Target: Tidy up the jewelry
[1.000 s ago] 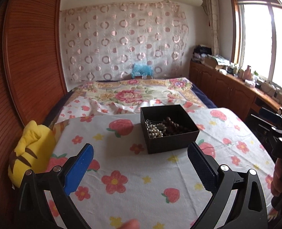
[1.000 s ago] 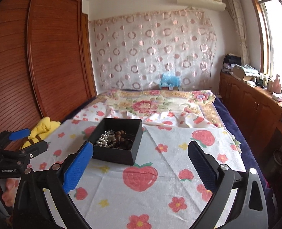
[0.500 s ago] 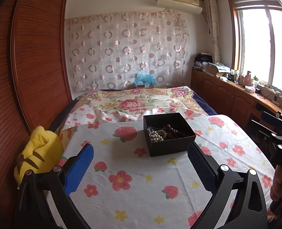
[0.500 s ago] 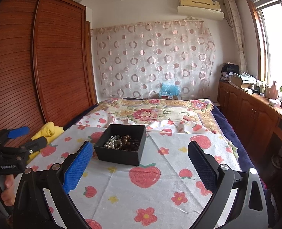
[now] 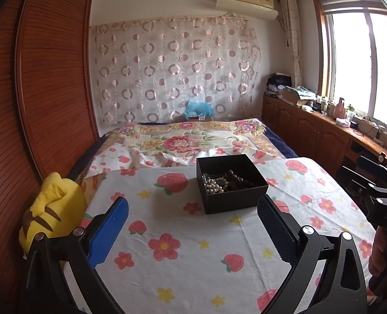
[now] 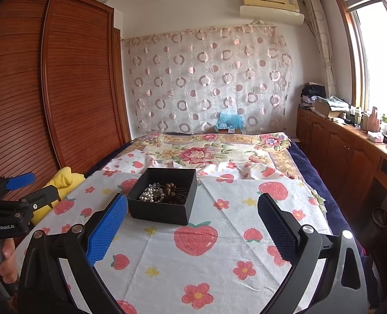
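Your black box (image 5: 231,183) sits open-topped on the strawberry cloth (image 5: 183,248), long axis running away toward the bed (image 5: 183,141), pearls (image 5: 214,187) and dark beads (image 5: 235,180) heaped inside. Your left tongs (image 5: 193,225) and right tongs (image 6: 193,225) are spread wide, holding and touching nothing, short of the box.

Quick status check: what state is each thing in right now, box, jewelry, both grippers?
Black box: lidless, upright on the strawberry cloth.
Pearl strand: heaped inside the box.
Dark bead strand: inside, tangled with the pearls.
Left gripper: open, empty.
Right gripper: open, empty.
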`<state>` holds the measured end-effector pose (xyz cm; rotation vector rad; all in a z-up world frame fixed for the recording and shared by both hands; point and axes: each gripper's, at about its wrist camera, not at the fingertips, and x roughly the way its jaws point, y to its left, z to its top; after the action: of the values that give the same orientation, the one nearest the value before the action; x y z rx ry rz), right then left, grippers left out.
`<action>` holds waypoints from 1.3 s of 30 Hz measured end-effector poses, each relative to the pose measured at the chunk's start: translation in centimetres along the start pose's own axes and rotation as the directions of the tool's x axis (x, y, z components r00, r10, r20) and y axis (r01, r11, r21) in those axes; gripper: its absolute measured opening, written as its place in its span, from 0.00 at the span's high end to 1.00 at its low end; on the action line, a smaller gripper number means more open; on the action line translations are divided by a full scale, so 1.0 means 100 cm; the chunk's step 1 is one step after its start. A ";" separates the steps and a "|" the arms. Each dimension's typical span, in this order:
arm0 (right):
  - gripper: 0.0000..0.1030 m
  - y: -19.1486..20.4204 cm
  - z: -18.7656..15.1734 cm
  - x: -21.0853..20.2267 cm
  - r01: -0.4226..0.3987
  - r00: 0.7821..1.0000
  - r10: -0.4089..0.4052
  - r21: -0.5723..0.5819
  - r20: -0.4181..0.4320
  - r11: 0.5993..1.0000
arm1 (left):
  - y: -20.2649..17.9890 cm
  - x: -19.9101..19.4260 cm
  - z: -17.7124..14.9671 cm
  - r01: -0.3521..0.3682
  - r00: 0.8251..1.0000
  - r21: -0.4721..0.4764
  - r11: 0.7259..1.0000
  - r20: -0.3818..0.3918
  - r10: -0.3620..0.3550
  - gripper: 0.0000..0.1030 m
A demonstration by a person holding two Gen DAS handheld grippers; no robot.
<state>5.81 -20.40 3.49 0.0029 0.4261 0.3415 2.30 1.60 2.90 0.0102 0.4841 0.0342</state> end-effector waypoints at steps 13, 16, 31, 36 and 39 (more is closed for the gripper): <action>0.03 -0.006 -0.006 0.001 0.004 1.000 -0.004 0.008 -0.005 1.000 | -0.003 -0.001 -0.003 0.006 1.000 0.000 1.000 0.000 -0.006 0.08; 0.03 -0.006 -0.007 0.001 0.003 1.000 -0.003 0.006 -0.006 1.000 | -0.004 -0.001 -0.003 0.003 1.000 -0.002 1.000 0.003 -0.003 0.08; 0.03 -0.006 -0.005 0.001 0.003 1.000 -0.003 0.008 -0.005 1.000 | -0.006 -0.004 -0.002 0.002 1.000 -0.002 1.000 0.008 -0.002 0.08; 0.03 -0.006 -0.005 0.001 0.003 1.000 -0.003 0.008 -0.006 1.000 | -0.007 -0.004 -0.003 0.003 1.000 -0.002 1.000 0.007 -0.003 0.08; 0.03 -0.006 -0.005 0.001 0.004 1.000 -0.004 0.008 -0.006 1.000 | -0.006 -0.004 -0.003 0.002 1.000 0.000 1.000 0.007 -0.002 0.08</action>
<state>5.87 -20.92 2.96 0.0091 0.4330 0.3359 1.87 0.97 2.81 0.0097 0.4774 0.0321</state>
